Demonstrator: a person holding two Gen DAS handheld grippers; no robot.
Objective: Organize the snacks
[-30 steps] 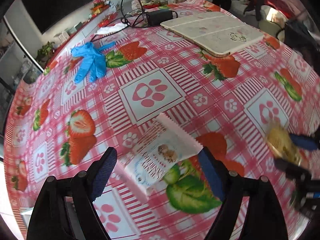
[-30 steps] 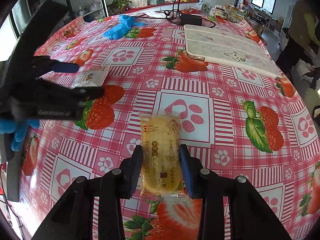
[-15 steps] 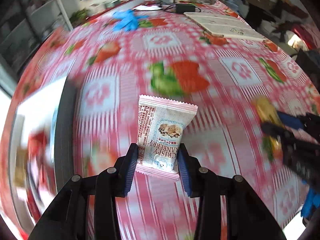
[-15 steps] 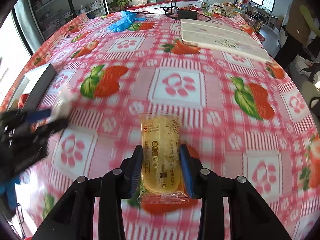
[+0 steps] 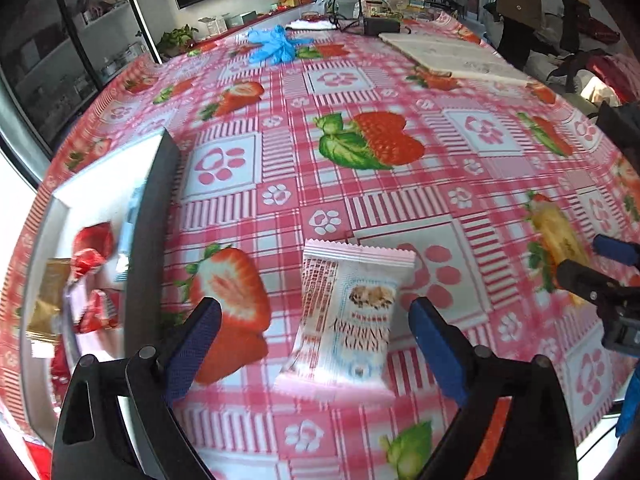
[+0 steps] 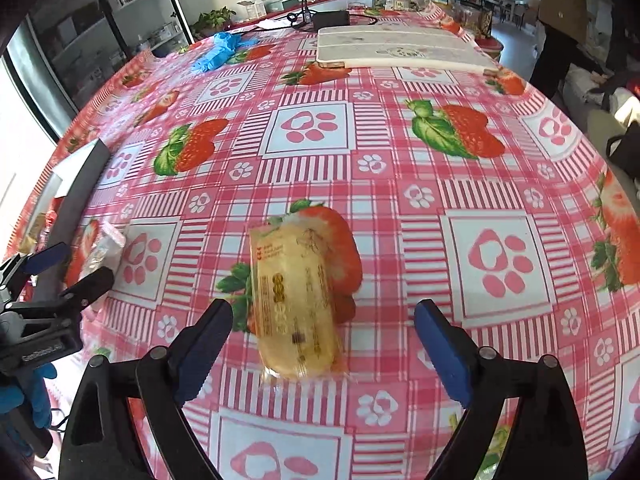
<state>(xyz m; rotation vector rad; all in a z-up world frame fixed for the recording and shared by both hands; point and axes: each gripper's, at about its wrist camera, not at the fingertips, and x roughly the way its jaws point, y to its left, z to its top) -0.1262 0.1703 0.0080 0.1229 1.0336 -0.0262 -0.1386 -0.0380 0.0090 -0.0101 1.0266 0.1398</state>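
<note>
Your left gripper (image 5: 312,328) and right gripper (image 6: 322,332) are both opening w/ nothing pinched: white snack packet (image 5: 346,320) and yellow cake packet (image 6: 296,304) lie loose on the tablecloth (image 5: 360,92), outside the box (image 5: 154,216) already holding several snacks; both left to stow.

My table (image 5: 400,80) wears a pink checked cloth with strawberries and paw prints. On it, under my left jaws, lies a white snack packet (image 5: 352,320); under my right, a yellow cake in clear wrap (image 6: 296,300). At the left edge sits a box (image 5: 152,216) with dark walls, wrapped sweets inside. Far back lie blue gloves (image 5: 278,44), a pale board (image 6: 404,50), and a black adapter (image 6: 330,20) with its cable.
</note>
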